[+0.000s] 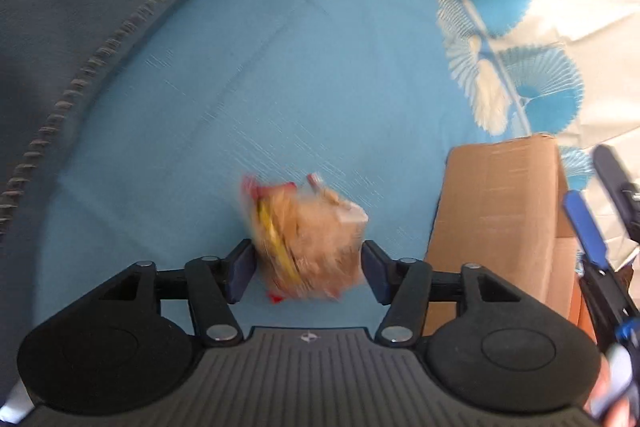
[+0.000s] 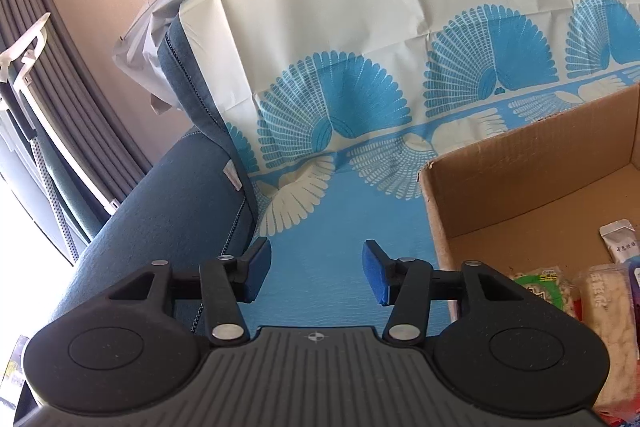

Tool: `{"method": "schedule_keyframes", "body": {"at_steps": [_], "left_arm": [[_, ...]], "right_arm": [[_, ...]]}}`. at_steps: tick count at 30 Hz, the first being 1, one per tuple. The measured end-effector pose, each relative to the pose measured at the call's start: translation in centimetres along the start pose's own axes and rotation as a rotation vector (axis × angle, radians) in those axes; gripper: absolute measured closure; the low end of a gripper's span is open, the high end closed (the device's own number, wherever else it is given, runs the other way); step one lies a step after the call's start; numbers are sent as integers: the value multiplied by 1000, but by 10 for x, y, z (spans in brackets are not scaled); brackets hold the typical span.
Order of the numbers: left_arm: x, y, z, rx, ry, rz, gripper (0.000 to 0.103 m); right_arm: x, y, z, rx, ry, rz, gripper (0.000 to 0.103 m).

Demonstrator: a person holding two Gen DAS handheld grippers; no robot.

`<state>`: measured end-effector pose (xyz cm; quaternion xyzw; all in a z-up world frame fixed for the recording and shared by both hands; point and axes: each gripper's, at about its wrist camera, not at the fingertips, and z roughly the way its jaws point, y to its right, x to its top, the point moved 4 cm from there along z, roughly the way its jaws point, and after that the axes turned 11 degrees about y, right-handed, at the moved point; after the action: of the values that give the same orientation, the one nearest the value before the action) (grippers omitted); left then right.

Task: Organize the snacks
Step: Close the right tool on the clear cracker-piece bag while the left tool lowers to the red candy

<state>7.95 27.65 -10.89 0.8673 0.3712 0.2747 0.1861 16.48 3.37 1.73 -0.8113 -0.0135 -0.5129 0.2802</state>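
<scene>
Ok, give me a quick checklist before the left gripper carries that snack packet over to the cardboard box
1. Snack packet sits between the left gripper pads: ok.
2. Firm grip on it: cannot tell, the packet is blurred.
3. Cardboard box is open on top: ok.
4. Free floor space inside the box: ok, snacks fill only the near part.
5. Right gripper empty with jaws apart: ok.
6. Right gripper beside the box, not over it: ok.

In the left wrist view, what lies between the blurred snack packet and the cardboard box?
Only bare blue tablecloth separates the snack packet from the cardboard box, apart from one of the left gripper's fingers lower down, as the left wrist view shows.
</scene>
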Motion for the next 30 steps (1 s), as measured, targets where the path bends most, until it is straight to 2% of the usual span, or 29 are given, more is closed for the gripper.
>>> {"method": "schedule_keyframes", "body": {"at_steps": [4, 6, 9, 12, 16, 18, 23, 24, 27, 28, 29, 30], "left_arm": [[3, -14, -30, -15, 107, -15, 38], [1, -18, -34, -9, 124, -9, 39], [-2, -22, -39, 57, 153, -9, 49], [4, -26, -43, 51, 177, -51, 50], [7, -29, -51, 17, 176, -49, 50], [8, -29, -55, 18, 177, -27, 50], [9, -24, -56, 1, 178, 3, 50], [9, -23, -55, -3, 177, 9, 50], [9, -20, -54, -6, 175, 39, 50], [8, -19, -54, -9, 170, 47, 50], [8, -18, -53, -10, 167, 56, 50], [8, -18, -53, -13, 166, 62, 50]], "right_arm": [[-9, -8, -6, 47, -54, -27, 43], [-18, -14, -6, 69, -96, -46, 41], [-38, -26, -2, 112, -188, -70, 33], [-68, -40, 9, 132, -297, -134, 29], [-107, -53, 26, 102, -397, -234, 22], [-121, -56, 34, 68, -417, -274, 15], [-135, -57, 47, 29, -418, -294, 12], [-136, -57, 46, 33, -410, -305, 12], [-136, -62, 36, 62, -375, -352, 26], [-136, -65, 30, 87, -363, -366, 43], [-134, -68, 24, 100, -348, -388, 55], [-133, -71, 18, 114, -334, -420, 60]]}}
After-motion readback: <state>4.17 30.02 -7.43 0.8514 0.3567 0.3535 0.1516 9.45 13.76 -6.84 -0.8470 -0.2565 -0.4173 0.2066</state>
